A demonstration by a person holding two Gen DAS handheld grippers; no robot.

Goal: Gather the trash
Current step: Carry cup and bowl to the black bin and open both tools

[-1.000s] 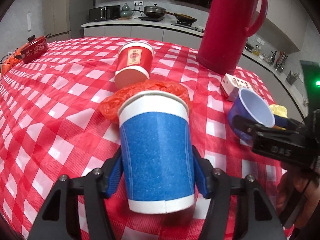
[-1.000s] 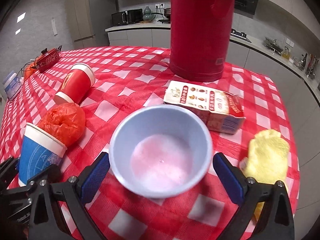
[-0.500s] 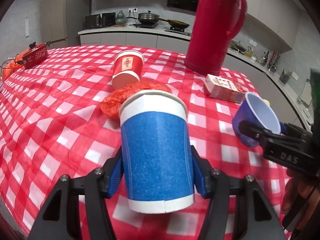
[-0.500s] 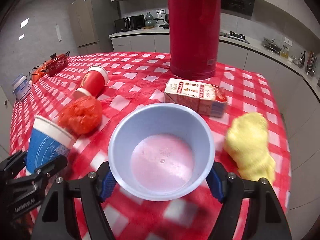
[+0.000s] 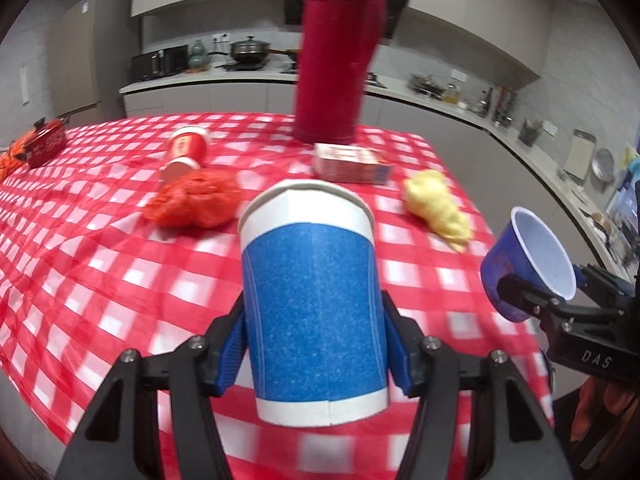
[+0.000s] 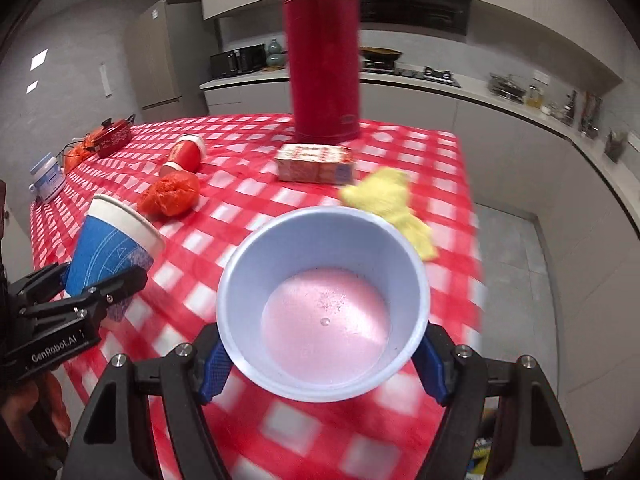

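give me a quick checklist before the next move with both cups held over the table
1. Left tool clamped on the blue paper cup: ok.
2. Right tool clamped on the purple cup: ok.
3. Both cups lifted off the checkered tablecloth: ok.
4. Purple cup free of liquid: ok, only a pink-tinted bottom shows.
5. Blue paper cup empty inside: cannot tell.
6. Bin located for the drop: not ok, none in view.

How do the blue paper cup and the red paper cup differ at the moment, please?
The blue paper cup is held upright off the table between the left gripper's fingers; the red paper cup lies tipped on the checked tablecloth, ungripped. Both have white rims.
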